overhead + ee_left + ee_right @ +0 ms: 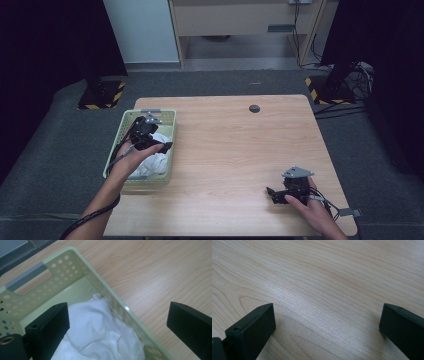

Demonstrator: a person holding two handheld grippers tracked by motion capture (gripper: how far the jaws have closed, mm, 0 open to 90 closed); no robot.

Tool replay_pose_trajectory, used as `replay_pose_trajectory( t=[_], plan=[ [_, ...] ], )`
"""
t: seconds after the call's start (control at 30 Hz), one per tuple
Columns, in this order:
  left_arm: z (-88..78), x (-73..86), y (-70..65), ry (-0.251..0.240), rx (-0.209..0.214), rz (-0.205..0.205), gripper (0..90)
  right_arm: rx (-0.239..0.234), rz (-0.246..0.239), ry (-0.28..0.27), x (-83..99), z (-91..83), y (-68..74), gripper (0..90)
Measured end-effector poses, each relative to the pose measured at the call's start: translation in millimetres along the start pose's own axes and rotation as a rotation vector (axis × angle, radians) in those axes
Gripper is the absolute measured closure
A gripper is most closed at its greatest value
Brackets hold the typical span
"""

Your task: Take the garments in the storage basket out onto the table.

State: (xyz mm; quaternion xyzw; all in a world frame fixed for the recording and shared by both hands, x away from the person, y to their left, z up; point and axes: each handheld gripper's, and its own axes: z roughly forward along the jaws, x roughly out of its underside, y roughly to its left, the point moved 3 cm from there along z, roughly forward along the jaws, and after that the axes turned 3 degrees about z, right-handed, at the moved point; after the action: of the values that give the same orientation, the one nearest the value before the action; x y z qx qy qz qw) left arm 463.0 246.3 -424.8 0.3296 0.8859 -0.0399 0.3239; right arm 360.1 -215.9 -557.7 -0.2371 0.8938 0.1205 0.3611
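Left gripper fingers apart, straddling basket wall above white cloth: closing risks pinching the wall. Right gripper fingers apart, idle over the bench.

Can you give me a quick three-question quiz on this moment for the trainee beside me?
1. True or false: the left gripper has its jaws shut on the white cloth.
2. Where does the white cloth lie? A) on the bare table B) inside the pale green perforated basket C) under the right gripper
3. Fill in: the right gripper is held over the bare wooden ____, jaws wide apart.

Key
1. False: the jaws stand open, one over the cloth, one out past the basket's rim.
2. B
3. table
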Motion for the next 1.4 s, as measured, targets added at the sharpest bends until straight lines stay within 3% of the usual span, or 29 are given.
replay_pose_trajectory(
  t=[0.37, 0.57, 0.63, 0.8, 0.93, 1.13, 1.27, 1.4],
  plan=[
    [18.6, 23.0, 34.9, 0.042, -0.027, -0.058, 4.4, 0.000, 0.001, 0.000, 0.1, 0.0, 0.1, 0.6],
    [43.6, 39.5, 45.6, 0.101, -0.017, -0.068, 4.1, 0.002, 0.000, -0.002, 0.2, -0.2, 0.1, 0.6],
    [51.7, 43.5, 48.2, 0.106, -0.008, -0.089, 4.3, 0.001, -0.001, -0.001, 0.2, -0.2, 0.1, 0.6],
    [66.5, 48.2, 46.4, 0.136, 0.042, -0.091, 4.5, 0.001, -0.001, -0.001, 0.2, -0.2, 0.1, 0.6],
    [70.0, 47.9, 40.0, 0.133, 0.126, -0.097, 4.6, 0.001, 0.000, -0.001, 0.2, -0.2, 0.1, 0.6],
    [71.8, 49.2, 35.7, 0.117, 0.181, -0.094, 4.7, 0.002, 0.002, -0.001, 0.4, -0.4, 0.5, 0.5],
    [78.0, 52.1, 33.5, 0.122, 0.190, -0.089, 4.3, -0.002, 0.001, 0.002, 0.9, -0.9, 0.9, 0.5],
    [87.9, 56.9, 33.2, 0.151, 0.162, -0.053, 4.1, -0.002, 0.001, 0.002, 0.8, -0.9, 0.9, 0.5]
  ],
)
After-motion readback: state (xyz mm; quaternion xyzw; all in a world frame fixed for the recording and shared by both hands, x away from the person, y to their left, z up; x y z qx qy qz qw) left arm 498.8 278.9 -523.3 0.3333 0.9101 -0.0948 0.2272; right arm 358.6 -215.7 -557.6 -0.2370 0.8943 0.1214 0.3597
